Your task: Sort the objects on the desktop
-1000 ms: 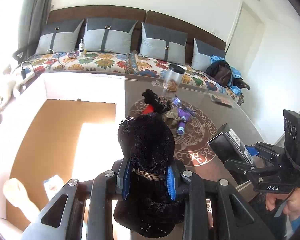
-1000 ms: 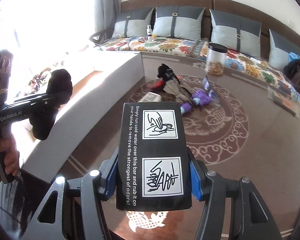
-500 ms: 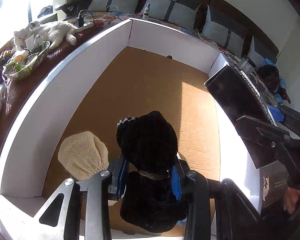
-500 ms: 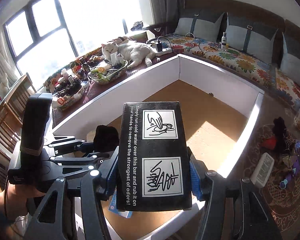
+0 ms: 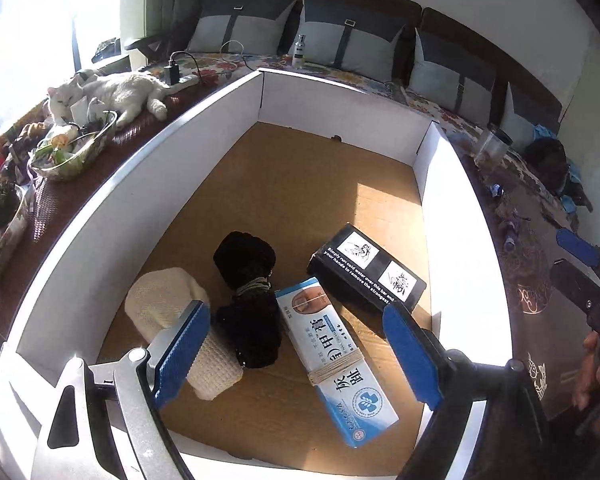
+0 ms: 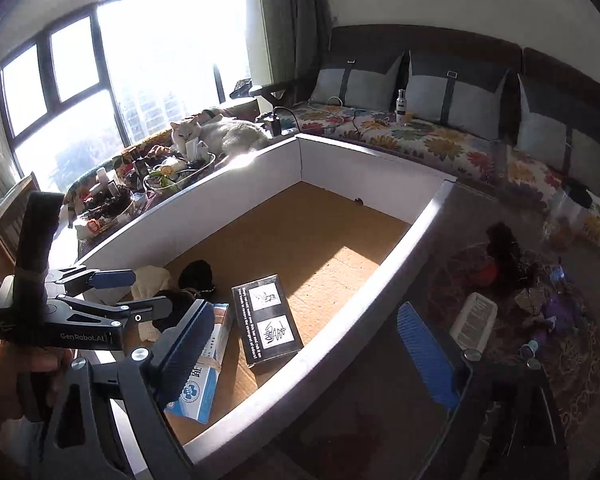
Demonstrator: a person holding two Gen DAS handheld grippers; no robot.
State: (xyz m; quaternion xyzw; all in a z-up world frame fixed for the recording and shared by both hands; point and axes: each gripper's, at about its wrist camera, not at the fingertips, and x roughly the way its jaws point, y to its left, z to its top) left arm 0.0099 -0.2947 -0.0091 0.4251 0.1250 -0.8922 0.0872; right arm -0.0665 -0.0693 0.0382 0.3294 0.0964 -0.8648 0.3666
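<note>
A large shallow white-walled cardboard box (image 5: 100,216) with a brown corrugated floor sits on the dark patterned tabletop (image 6: 512,360) and holds four things, all gathered at its near end. A black fuzzy fabric bundle tied round the middle with twine (image 5: 248,300) lies on the floor of the box, touching a cream knitted cloth roll (image 5: 172,320) on one side and a long blue-and-white carton bound with twine (image 5: 336,360) on the other. Just beyond the carton, angled toward the sunlit wall, lies a flat black rectangular box with two white instruction pictures on its top face (image 5: 366,272).

The left gripper (image 5: 296,352) hangs over this cluster with its blue-padded jaws spread wide and nothing between them. The right gripper (image 6: 300,352) is likewise parted and empty, held above the box's near wall.

Outside the box, on the tabletop, a small heap of loose objects (image 6: 532,292) remains: something black and red, purple pieces, and a white rectangular item, though the blur makes them hard to name. A white cat (image 5: 112,94) lies on the woven runner by the window, next to a glass bowl (image 5: 72,156) of odds and ends.
</note>
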